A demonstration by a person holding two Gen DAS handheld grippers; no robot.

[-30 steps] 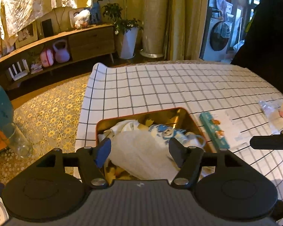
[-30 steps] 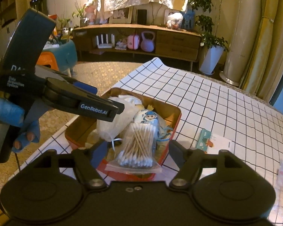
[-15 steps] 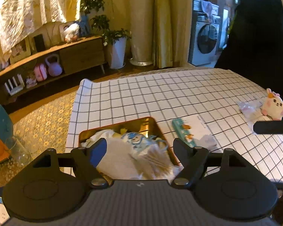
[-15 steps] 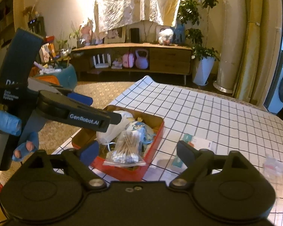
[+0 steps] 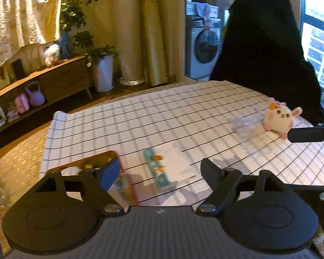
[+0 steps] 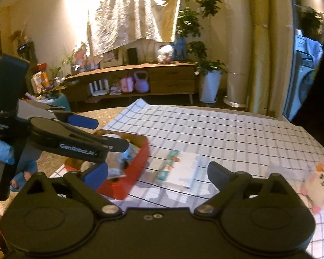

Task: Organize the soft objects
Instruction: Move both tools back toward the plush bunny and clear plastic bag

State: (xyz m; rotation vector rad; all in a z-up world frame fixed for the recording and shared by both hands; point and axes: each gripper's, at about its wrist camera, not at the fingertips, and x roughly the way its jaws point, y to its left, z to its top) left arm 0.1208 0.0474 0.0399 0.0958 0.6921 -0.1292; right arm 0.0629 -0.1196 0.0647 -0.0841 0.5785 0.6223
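Note:
A red tin with a gold inside stands at the table's left corner with soft packets in it; its rim shows beside my left pad. A white tissue pack with a teal edge lies on the checked cloth to its right. A pink-and-white plush bunny sits further right beside a clear plastic bag. My left gripper and right gripper hover over the pack, jaws opening, nothing gripped.
A person in black stands at the table's far right side. Beyond the table are a low wooden sideboard, potted plants and a washing machine. A patterned rug lies left of the table.
Both grippers drew back from the tin and swung right, towards the tissue pack and the bunny. Their jaws widened. The cotton swab bag stayed in the tin.

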